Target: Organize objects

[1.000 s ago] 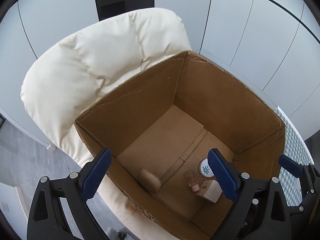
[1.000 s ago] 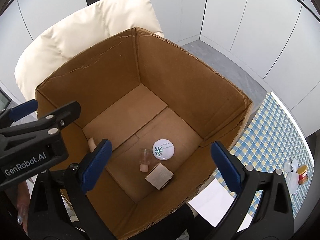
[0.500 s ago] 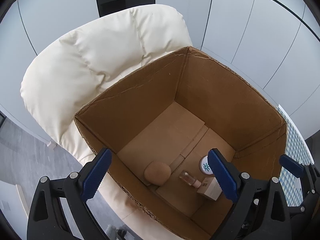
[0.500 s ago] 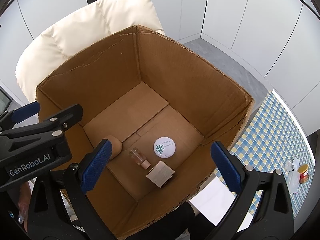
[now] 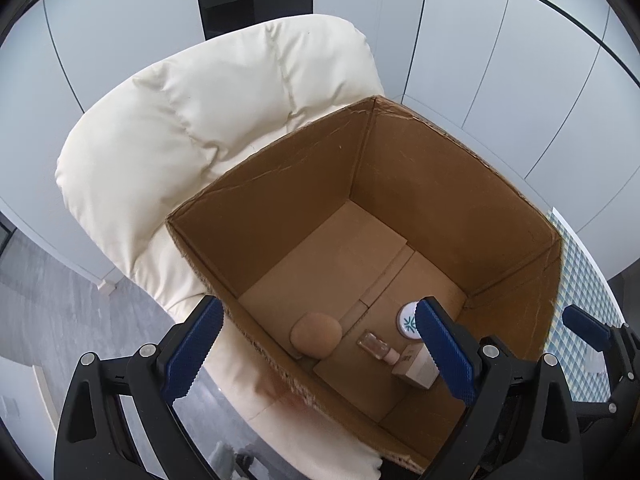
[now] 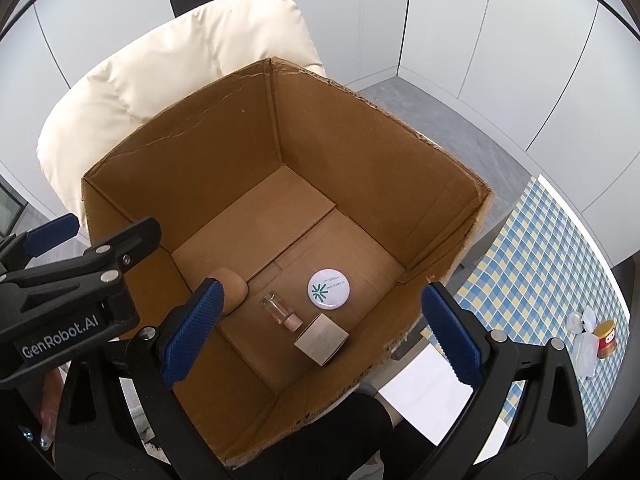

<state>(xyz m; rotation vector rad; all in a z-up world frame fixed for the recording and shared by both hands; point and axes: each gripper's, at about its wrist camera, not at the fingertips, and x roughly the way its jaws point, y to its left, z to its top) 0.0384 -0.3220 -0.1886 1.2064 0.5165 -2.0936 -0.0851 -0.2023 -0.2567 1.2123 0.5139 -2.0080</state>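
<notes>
An open cardboard box [image 5: 452, 208] [image 6: 360, 152] sits on a cream padded chair. On its floor lie a tan sponge puff [image 5: 316, 334] [image 6: 234, 286], a small clear bottle with a pink cap [image 5: 378, 347] [image 6: 281, 312], a round white compact with a green logo [image 5: 407, 320] [image 6: 329, 289] and a small beige carton [image 5: 416, 366] [image 6: 321, 339]. My left gripper [image 5: 320, 356] hovers open over the box's near left wall, holding nothing. My right gripper [image 6: 320, 336] hangs open above the box's near side, also empty. The left gripper's body [image 6: 72, 288] shows at the left of the right wrist view.
The cream chair [image 5: 208, 120] [image 6: 172, 68] backs the box. A blue-and-yellow checked tablecloth [image 6: 540, 264] lies to the right, with a white paper [image 6: 424, 380], a small red-and-yellow jar [image 6: 606, 338] and clear plastic items [image 6: 580, 320]. White cabinet doors stand behind. Grey floor is at left.
The tan puff has tumbled from the box's near left wall and settled flat on the floor. The small bottle rolled and now lies still. Both grippers drifted slightly.
</notes>
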